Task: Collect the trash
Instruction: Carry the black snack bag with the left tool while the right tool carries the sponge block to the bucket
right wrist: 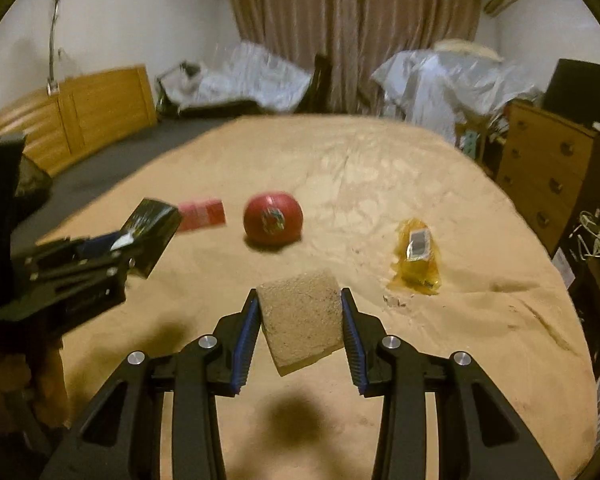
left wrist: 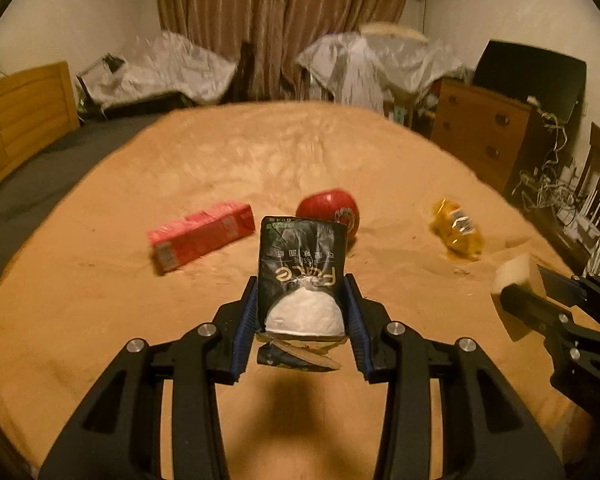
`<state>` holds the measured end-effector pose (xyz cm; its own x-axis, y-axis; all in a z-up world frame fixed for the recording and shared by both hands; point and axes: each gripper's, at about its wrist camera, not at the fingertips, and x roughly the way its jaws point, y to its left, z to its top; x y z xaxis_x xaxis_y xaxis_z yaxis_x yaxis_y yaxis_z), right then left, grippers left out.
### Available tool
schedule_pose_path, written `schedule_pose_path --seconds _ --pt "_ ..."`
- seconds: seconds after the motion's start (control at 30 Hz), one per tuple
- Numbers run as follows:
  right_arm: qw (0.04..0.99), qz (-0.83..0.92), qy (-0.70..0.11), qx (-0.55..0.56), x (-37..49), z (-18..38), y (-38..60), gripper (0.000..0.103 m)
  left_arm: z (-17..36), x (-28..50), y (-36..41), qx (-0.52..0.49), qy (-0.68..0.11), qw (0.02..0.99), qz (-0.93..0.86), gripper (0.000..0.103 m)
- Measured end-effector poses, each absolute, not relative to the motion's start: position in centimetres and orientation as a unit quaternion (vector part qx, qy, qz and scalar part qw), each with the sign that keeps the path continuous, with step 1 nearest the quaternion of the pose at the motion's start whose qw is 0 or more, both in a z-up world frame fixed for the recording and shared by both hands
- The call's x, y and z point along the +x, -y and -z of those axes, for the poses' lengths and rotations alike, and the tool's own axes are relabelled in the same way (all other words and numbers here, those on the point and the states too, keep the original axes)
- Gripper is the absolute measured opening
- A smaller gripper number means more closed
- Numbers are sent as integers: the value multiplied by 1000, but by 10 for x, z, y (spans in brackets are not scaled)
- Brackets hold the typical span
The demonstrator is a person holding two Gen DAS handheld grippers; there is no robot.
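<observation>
My left gripper is shut on a black tissue pack with white tissue showing, held above the tan bed cover. It also shows at the left of the right wrist view. My right gripper is shut on a tan sponge block, seen too in the left wrist view. On the cover lie a red box, a red round wrapper ball and a yellow crumpled wrapper.
A wooden headboard stands at the left. A wooden drawer chest and tangled cables are at the right. Silver covers and curtains are behind the bed.
</observation>
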<state>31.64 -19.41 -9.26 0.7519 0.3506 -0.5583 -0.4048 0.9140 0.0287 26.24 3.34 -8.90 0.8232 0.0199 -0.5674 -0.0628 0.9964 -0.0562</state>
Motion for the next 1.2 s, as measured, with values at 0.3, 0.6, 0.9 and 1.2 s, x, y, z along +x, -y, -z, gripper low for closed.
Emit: schedule_pose_path --seconds 0.3,0.6,0.9,1.2 --pt "960 -168 -222 -27 232 48 201 41 35 194 -11 -18 -211 976 -47 39" --pt "969 -149 -198 -16 174 24 216 41 21 168 10 -9 -190 981 -39 40" --pt "970 -149 -192 -16 149 12 222 41 15 157 16 -5 -182 983 -35 40" --pt "971 -136 -194 -18 145 5 241 41 17 154 25 5 -187 982 -21 40"
